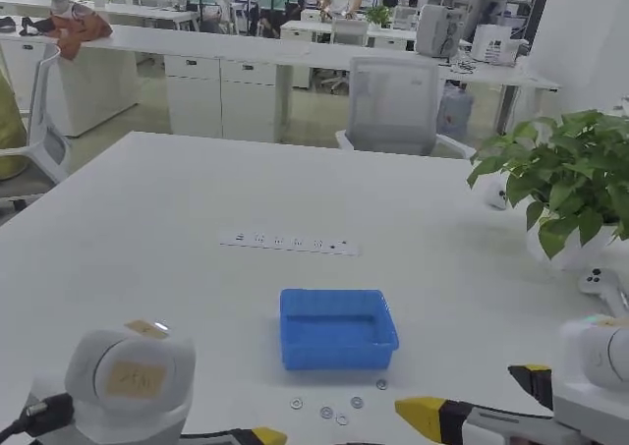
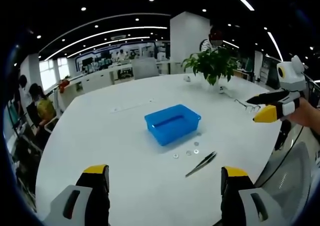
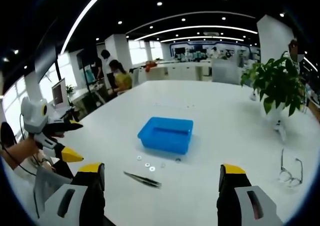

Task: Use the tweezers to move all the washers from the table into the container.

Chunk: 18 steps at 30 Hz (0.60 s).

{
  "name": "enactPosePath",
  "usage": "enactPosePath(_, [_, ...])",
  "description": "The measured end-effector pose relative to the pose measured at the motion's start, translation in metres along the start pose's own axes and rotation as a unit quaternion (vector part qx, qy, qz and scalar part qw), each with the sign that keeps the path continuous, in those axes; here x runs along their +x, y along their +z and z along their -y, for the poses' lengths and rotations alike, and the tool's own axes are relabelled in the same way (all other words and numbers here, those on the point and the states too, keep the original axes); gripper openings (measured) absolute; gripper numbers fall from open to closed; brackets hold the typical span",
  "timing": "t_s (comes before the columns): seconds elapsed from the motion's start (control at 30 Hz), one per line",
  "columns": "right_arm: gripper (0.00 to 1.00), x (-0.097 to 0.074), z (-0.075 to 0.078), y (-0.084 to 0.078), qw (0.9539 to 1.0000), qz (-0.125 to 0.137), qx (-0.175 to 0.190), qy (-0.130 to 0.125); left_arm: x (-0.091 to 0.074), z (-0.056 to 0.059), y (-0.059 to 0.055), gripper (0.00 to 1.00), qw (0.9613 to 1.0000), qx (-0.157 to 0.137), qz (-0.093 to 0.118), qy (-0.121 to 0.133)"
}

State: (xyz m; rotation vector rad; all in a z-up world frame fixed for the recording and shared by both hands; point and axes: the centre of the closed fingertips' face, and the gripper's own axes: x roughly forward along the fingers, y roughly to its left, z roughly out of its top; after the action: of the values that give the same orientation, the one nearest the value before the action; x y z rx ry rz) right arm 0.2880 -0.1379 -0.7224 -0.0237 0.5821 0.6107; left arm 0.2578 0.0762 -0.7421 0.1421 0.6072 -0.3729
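Work on the white counter (image 1: 177,199) appears not to have begun. The blue container (image 1: 337,329) sits near the middle, with no washer discernible inside it. The left hand-held gripper (image 2: 164,171) and the right hand-held gripper (image 3: 161,168) hover at the near edge, both released, jaws wide apart and holding nothing. The tweezers (image 2: 201,164) lie untouched on the counter, near side of the container. All 5 washers (image 1: 326,413) lie scattered between container and tweezers, each yet to be moved.
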Motion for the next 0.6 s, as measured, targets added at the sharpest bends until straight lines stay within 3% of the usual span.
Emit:
enactPosePath(0.3, [0.91,0.003,-0.003,0.005,1.0,0.006,0.002,0.004,0.005,0.001,-0.001,0.92,0.9999,0.001,-0.001,-0.011])
enactPosePath(0.6, [0.88,0.007,0.001,-0.002,0.9999,0.004,0.016,-0.003,0.019,0.007,-0.004,0.79,0.9989,0.017,-0.008,-0.042])
